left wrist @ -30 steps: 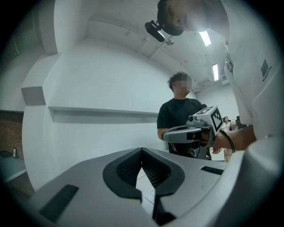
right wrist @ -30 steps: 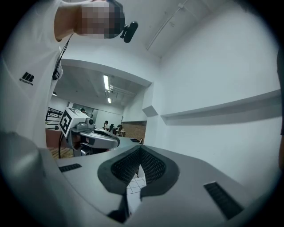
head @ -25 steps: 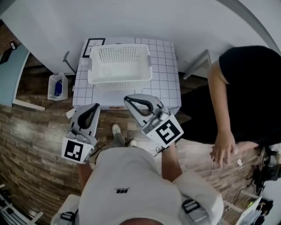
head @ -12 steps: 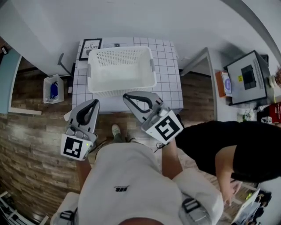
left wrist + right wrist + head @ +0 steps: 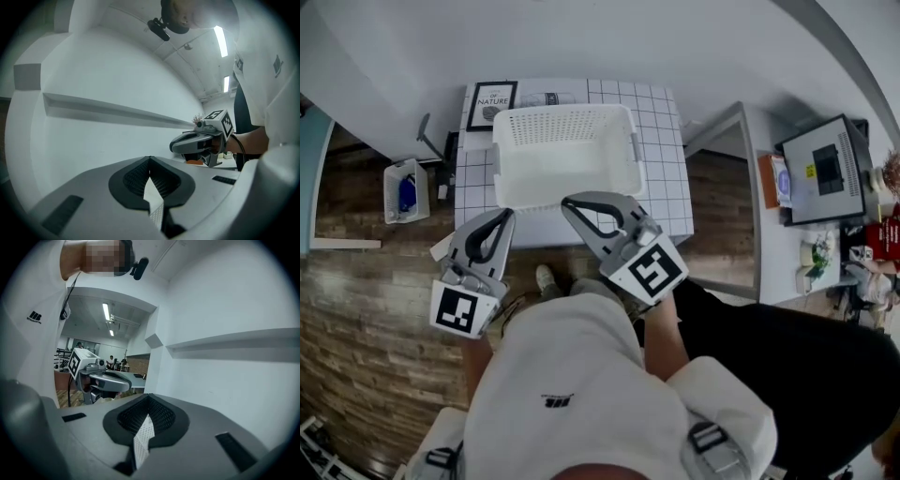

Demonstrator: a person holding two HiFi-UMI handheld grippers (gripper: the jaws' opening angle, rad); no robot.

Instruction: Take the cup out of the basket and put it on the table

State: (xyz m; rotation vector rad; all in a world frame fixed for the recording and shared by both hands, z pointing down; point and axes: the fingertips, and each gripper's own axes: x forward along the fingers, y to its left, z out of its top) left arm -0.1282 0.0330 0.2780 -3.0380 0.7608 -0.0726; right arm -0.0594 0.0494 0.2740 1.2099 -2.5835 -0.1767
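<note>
White wall (image 5: 581, 37) fills top of head view. Wood-plank floor (image 5: 366, 291) below, brownish, boards running across. Table (image 5: 661, 159) with white grid-tiled top stands against wall; framed picture (image 5: 491, 104) at its back left corner. Small white bin (image 5: 401, 190) on floor left of table. Grey desk (image 5: 769, 234) to right, monitor (image 5: 825, 169) on it. Ceiling strip lights (image 5: 219, 41) lit. Horizontal ledge (image 5: 117, 112) runs along wall.

framed print (image 5: 491, 103), small bin (image 5: 401, 190) on wood floor (image 5: 356, 309), monitor (image 5: 825, 169) on side desk (image 5: 769, 253)
</note>
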